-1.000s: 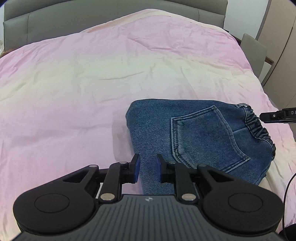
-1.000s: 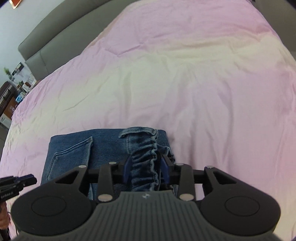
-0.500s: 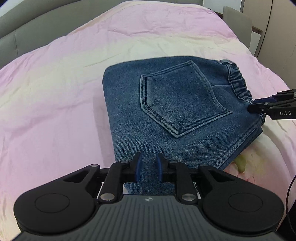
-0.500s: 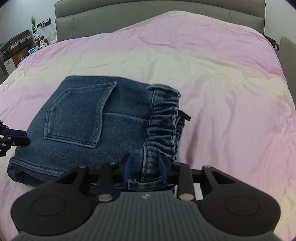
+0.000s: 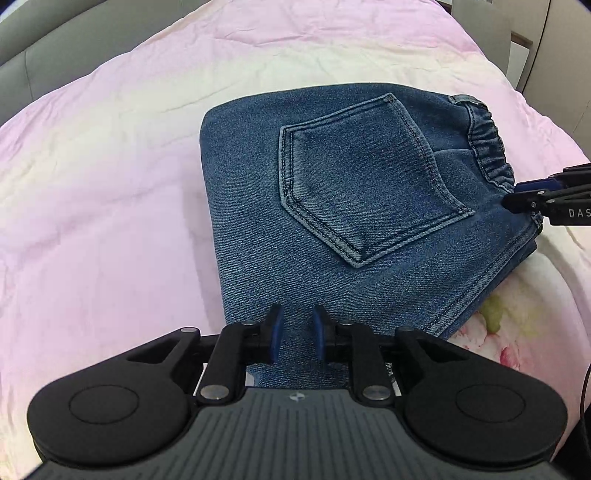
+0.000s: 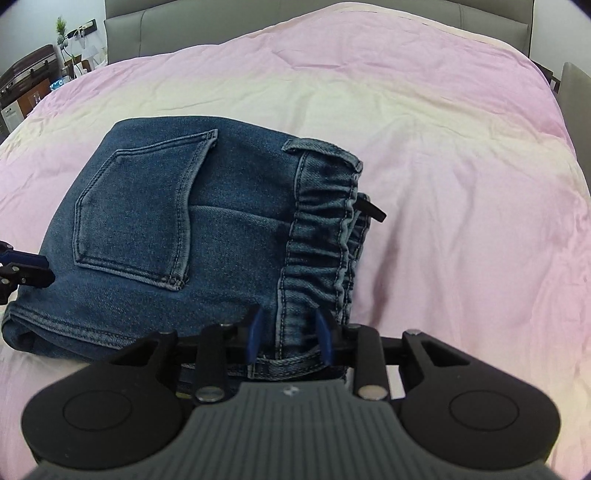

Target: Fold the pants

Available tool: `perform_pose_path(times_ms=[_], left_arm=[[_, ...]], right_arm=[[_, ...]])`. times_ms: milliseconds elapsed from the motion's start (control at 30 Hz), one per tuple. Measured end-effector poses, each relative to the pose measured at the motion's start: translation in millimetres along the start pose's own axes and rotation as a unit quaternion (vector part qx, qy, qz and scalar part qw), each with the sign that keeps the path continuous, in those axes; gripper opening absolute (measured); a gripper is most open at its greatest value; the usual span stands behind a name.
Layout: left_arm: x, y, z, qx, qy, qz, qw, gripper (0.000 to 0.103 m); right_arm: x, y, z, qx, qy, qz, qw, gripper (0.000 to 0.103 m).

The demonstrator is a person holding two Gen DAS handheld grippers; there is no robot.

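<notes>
The blue denim pants (image 5: 362, 206) lie folded into a compact stack on the pink bed cover (image 5: 110, 184), back pocket up, elastic waistband (image 6: 317, 236) at one end. My left gripper (image 5: 297, 334) sits at the folded edge opposite the waistband with denim between its blue pads, jaws narrowly apart. My right gripper (image 6: 290, 332) straddles the waistband's near corner with its jaws open wider than the cloth. Each gripper shows at the edge of the other view: the right gripper in the left wrist view (image 5: 546, 201), the left gripper in the right wrist view (image 6: 22, 267).
A grey upholstered headboard (image 6: 295, 14) runs along the far edge of the bed. A dresser with small items and a plant (image 6: 33, 77) stands beyond the bed's left side. A grey chair (image 5: 484, 26) and wooden panels stand on the right. A floral patch of bedding (image 5: 495, 325) shows beside the pants.
Both grippers came down onto the pants, now close and large in view. The right gripper's jaws widened around the waistband. The left gripper stays narrowly apart at the folded edge.
</notes>
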State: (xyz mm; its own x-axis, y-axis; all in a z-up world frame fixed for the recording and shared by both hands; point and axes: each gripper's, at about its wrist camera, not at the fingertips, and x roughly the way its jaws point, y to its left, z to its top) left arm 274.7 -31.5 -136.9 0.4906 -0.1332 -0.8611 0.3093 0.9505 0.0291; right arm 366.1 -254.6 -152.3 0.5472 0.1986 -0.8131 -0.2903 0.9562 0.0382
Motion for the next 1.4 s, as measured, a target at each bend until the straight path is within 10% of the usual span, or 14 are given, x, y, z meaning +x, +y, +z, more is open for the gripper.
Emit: perform_pose_path(times_ms=[167,233,567,833,1000,1400], left_arm=[[-16.9,1.2,3.9,0.01,-0.011,0.012,0.9998,0.037],[-26.0,11.3,6.5,-0.002,-0.023,-0.002,0.9997,0.059],[-15.1,95.8,25.5,-0.198,-0.038,-0.1,0.9745,0.08],[4.7,97.7,74.1,-0.195,-0.097,-0.094,0.9715,0.059],[37.5,92.3,103.3,-0.181,-0.082,-0.059,0.9782,0.034],[92.4,87.7,108.3,-0.173,0.0,-0.018,0.9848,0.043]], right_arm=[[-18.9,-0.9,15.9,-0.002,0.004,0.0,1.0,0.047],[-25.0,-6.8,21.2,0.007,0.006,0.009,1.0,0.057],[0.8,-70.5,38.9,0.165,0.05,0.099,0.98,0.083],[-10.4,-60.0,69.3,0.134,-0.05,0.065,0.988,0.052],[17.4,-47.9,88.5,0.109,-0.032,0.042,0.993,0.025],[55.8,-65.2,83.4,0.154,0.001,0.045,0.987,0.026]])
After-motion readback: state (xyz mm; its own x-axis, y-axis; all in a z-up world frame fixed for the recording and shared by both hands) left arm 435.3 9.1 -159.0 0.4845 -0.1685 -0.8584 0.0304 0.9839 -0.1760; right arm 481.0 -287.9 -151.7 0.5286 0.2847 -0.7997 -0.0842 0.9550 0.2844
